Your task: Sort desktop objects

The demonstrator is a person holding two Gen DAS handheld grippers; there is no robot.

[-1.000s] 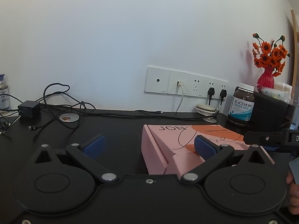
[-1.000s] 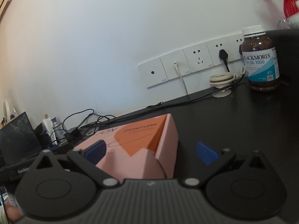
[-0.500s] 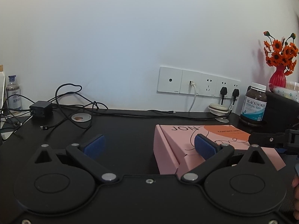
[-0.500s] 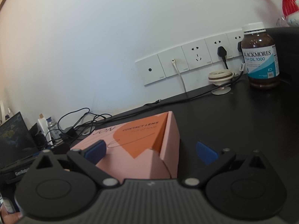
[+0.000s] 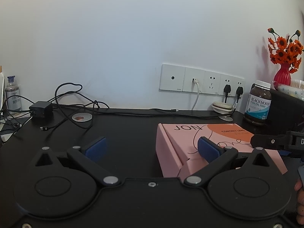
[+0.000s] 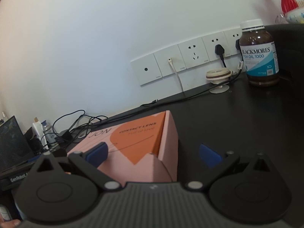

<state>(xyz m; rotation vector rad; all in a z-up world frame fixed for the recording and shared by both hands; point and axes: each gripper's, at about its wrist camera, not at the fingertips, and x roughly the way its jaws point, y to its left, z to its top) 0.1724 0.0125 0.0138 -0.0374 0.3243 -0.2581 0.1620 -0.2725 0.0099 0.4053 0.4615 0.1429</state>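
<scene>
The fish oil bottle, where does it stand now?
In both views the fish oil bottle stands upright at the far right of the black desk, near the wall sockets and beyond the pink box.

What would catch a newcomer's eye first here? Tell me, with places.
The pink box lying on the black desk, with both open grippers, left and right, reaching around its ends. Next, the orange flowers in a red vase far right, beside the brown pill bottle.
</scene>
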